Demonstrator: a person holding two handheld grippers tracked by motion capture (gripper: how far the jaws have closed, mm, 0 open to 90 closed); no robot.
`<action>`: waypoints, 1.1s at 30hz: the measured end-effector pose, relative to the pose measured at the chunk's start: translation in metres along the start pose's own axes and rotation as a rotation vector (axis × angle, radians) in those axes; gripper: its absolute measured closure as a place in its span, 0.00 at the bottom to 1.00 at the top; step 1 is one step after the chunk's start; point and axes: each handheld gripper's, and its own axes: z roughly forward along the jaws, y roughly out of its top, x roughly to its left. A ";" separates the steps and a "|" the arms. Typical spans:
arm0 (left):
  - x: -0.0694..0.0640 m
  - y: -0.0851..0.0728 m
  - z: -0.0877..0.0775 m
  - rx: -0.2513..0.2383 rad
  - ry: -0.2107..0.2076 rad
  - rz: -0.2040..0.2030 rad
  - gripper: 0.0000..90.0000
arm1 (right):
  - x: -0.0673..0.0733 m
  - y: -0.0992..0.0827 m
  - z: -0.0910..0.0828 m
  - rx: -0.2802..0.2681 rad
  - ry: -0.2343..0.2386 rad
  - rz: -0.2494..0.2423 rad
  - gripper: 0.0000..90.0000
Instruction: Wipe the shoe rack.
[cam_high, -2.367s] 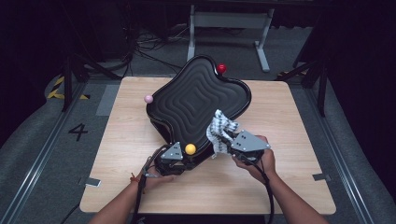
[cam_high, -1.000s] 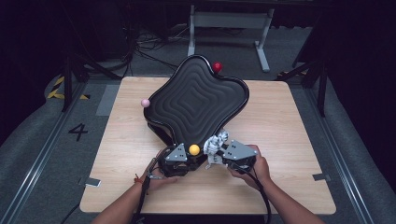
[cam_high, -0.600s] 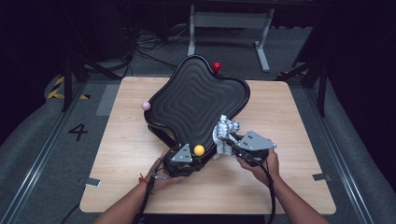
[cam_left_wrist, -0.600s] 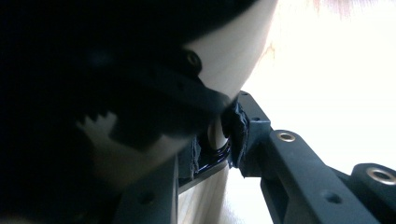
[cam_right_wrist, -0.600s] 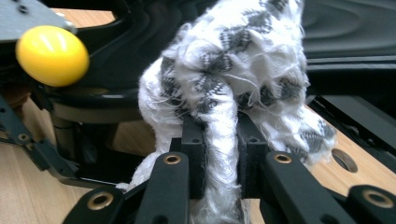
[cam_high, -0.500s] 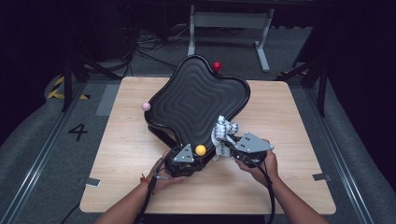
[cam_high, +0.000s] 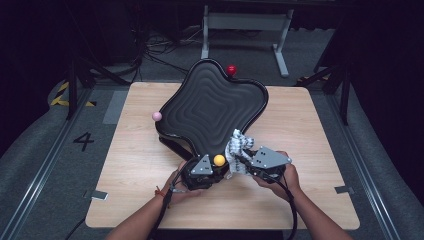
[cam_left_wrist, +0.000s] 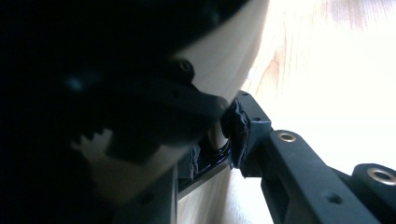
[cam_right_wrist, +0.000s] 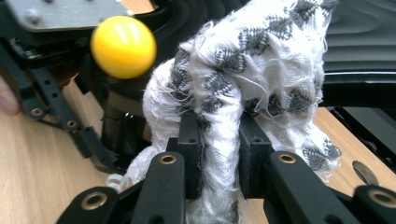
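Tray (cam_high: 210, 107), black, wavy, propped tilted on wooden table (cam_high: 320, 140); near edge clamped in left gripper (cam_high: 201, 175). Checked cloth (cam_high: 238, 150) pinched in right gripper (cam_high: 245, 162), jaws just easing, cloth between, beside tray's near rim. Dark room, grey floor, cables, metal stand behind. Pink ball (cam_high: 157, 116), red ball (cam_high: 231, 70), yellow ball (cam_high: 219, 160) at tray's rim.

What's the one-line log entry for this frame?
left gripper: shut on tray near rim | right gripper: shut on cloth, jaws just easing open, at tray's near edge | tray on table
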 end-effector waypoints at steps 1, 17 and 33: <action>0.000 0.001 0.001 0.003 0.002 0.006 0.81 | 0.001 0.000 -0.001 0.002 0.000 -0.009 0.83; -0.002 0.009 0.011 0.005 0.012 0.023 0.79 | 0.020 -0.009 0.001 0.050 0.085 -0.049 0.83; 0.008 -0.031 -0.041 0.082 0.095 -0.064 0.51 | 0.015 -0.029 0.017 0.142 0.082 -0.025 0.84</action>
